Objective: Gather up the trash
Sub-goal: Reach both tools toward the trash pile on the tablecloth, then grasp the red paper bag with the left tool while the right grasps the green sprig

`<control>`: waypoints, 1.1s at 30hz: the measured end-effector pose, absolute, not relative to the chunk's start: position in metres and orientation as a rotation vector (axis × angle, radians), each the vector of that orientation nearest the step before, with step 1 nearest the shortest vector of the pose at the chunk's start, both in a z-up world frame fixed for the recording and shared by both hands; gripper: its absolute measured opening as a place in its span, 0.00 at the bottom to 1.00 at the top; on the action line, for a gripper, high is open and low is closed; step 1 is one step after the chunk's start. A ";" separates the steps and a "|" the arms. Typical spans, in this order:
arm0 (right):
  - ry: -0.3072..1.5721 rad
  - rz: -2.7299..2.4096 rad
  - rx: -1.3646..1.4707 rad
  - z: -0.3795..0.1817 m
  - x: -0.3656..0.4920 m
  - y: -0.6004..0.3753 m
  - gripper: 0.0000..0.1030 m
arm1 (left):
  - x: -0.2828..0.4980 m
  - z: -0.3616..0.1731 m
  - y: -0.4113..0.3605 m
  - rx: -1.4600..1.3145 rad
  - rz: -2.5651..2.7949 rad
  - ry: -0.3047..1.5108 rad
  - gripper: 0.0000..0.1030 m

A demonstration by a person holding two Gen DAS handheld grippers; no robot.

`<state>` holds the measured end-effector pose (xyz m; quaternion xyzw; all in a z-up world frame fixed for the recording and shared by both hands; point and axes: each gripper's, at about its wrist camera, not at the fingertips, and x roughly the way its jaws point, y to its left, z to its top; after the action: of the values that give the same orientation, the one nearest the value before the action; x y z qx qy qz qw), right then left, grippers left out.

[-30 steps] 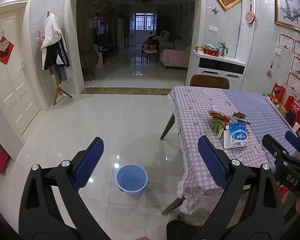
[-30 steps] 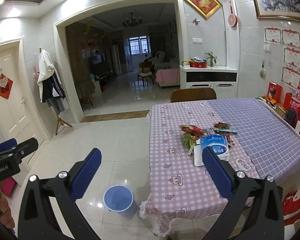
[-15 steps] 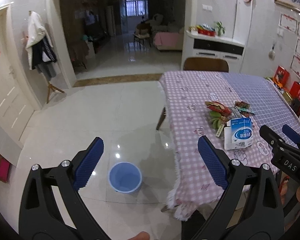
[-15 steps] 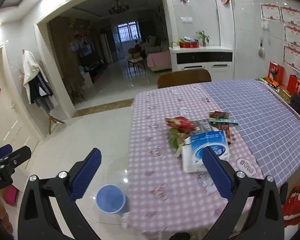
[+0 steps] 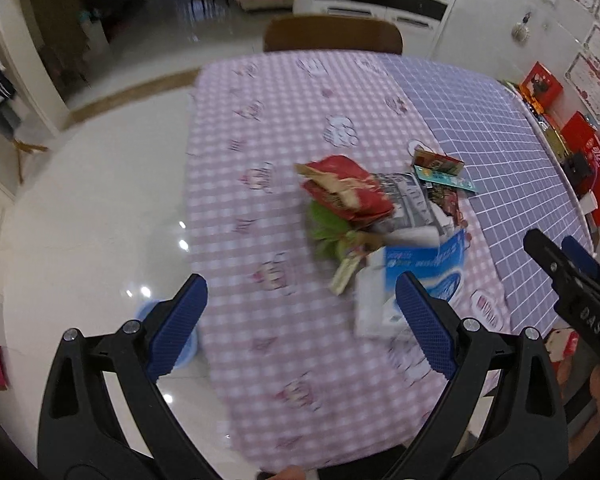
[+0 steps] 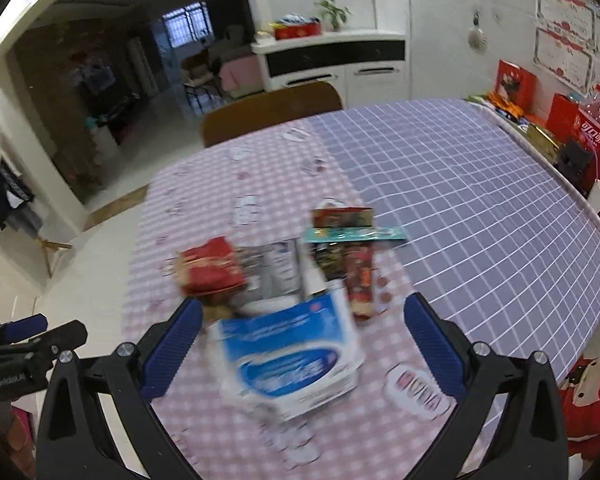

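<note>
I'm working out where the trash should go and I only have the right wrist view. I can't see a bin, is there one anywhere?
Observer: Yes. The left wrist view shows a light blue bucket on the floor, close to the table on its open-floor side. It is partly hidden behind a finger of the left gripper.
Operator: Is that left gripper free to use?
Observer: Its jaws stand wide open with nothing between them.
Operator: Anything in the pile that I'm missing?
Observer: A green wrapper sticks out from under the red packet on its near side.
</note>
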<state>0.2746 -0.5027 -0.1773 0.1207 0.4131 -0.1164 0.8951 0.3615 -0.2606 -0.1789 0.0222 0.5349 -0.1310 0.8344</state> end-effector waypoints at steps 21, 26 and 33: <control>1.081 -0.173 0.310 -0.263 0.405 -0.564 0.96 | 0.501 -0.287 -0.317 -0.144 -0.211 1.451 0.57; 1.130 -0.130 0.341 -0.276 0.413 -0.557 0.96 | 0.496 -0.288 -0.323 -0.143 -0.253 1.429 0.42; 1.173 -0.113 0.351 -0.276 0.403 -0.560 0.96 | 0.490 -0.247 -0.307 -0.199 -0.275 1.275 0.18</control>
<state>0.4026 -0.5596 -0.2761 0.1647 0.5504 -0.0529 0.8168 0.4904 -0.3068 -0.2473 -0.0925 0.5923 -0.1278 0.7901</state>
